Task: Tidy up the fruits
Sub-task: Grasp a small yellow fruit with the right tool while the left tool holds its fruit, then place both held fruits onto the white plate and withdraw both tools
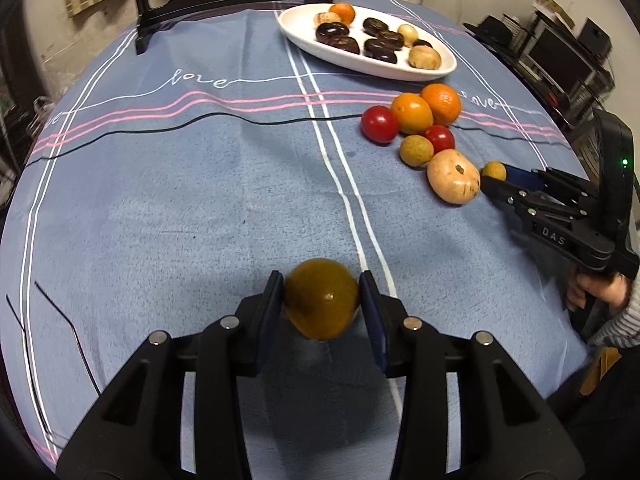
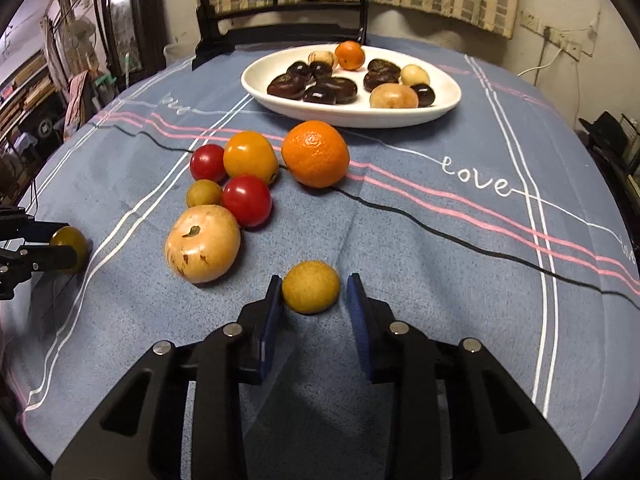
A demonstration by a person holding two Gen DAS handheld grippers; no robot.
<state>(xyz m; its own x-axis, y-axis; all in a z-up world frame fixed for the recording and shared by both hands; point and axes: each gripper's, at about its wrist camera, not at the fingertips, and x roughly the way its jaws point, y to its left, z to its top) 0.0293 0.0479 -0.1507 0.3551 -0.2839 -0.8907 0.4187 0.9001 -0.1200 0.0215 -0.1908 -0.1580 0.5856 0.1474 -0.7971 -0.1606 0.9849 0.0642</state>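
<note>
My left gripper is shut on a dark olive-orange round fruit, held just above the blue cloth; the same fruit shows at the left edge of the right wrist view. A small yellow-brown fruit lies on the cloth between the fingers of my right gripper. The left pad touches it and a thin gap shows at the right pad. A white oval plate at the back holds several dark fruits, pale ones and a small orange.
A loose pile sits left of my right gripper: a big pale fruit, two red tomatoes, an orange, a yellow-orange fruit and a small brown one. A dark chair stands behind the table. A hand holds the right gripper.
</note>
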